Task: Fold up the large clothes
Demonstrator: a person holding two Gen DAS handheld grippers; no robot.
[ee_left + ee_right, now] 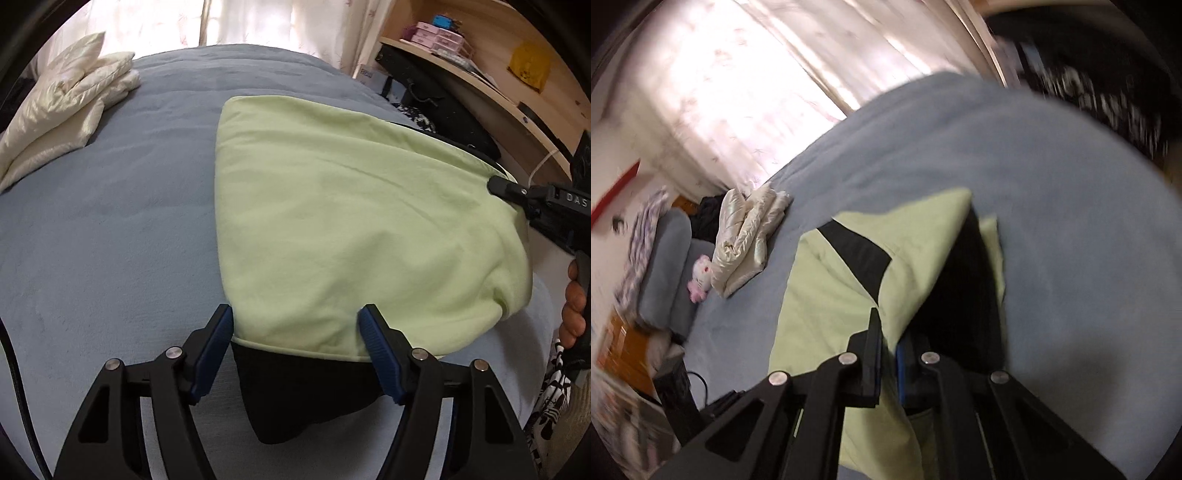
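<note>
A large garment, light green (pixel 351 221) with black parts (pixel 303 391), lies on a blue-grey bed (pixel 110 221). My left gripper (pixel 297 325) is open, its blue-padded jaws standing on either side of the garment's near edge, holding nothing. My right gripper (pixel 496 184) comes in from the right and is pinched on the garment's right edge. In the right wrist view, which is blurred, my right gripper (pixel 888 332) is shut on a fold of the green garment (pixel 827 295), with black fabric (pixel 960 295) beside it.
A folded cream padded garment (pixel 62 110) lies at the bed's far left corner, also in the right wrist view (pixel 750 236). A wooden desk with shelves (pixel 480 74) stands to the right of the bed. Curtains (pixel 757 92) hang behind. A pink plush toy (pixel 700 277) lies by cushions.
</note>
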